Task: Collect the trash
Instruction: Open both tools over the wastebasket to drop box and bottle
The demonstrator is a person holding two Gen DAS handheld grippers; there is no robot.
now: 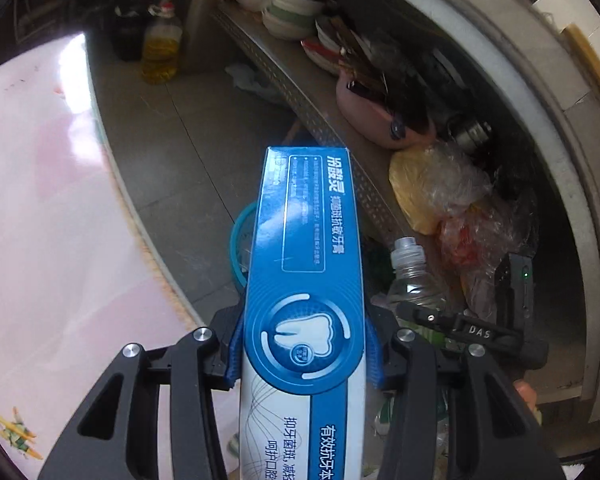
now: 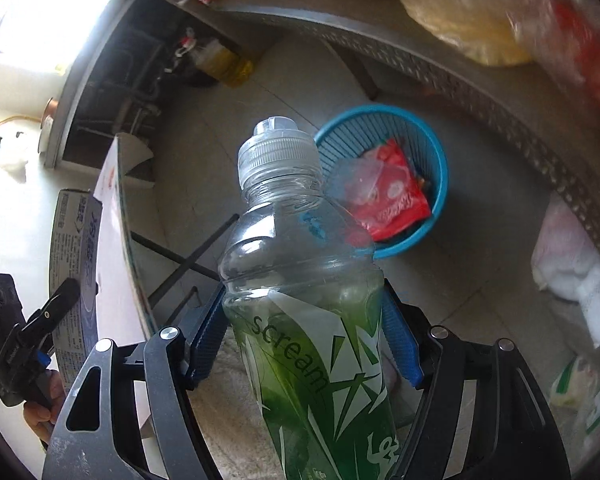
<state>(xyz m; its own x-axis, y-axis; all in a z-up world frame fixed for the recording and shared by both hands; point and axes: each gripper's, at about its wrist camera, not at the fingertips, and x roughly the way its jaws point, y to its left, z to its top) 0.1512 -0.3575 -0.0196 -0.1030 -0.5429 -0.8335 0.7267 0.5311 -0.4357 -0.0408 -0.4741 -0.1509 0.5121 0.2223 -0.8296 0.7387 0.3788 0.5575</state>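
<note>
Risk entry: your left gripper (image 1: 304,356) pinches the toothpaste box (image 1: 304,280), your right gripper (image 2: 304,344) the plastic bottle (image 2: 300,280), both held over the floor; released short, either could bounce off the blue basket (image 2: 440,184) rim.

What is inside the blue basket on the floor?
A red wrapper lies in the blue basket, with something clear and crinkly on it. The bottle covers the basket's left side, so more may hide there.

box (image 1: 304,264): blue, white tooth emblem | bottle (image 2: 300,280): clear, green-white leaf label | basket (image 2: 436,184): blue, slatted | wrapper (image 2: 392,196): red
</note>
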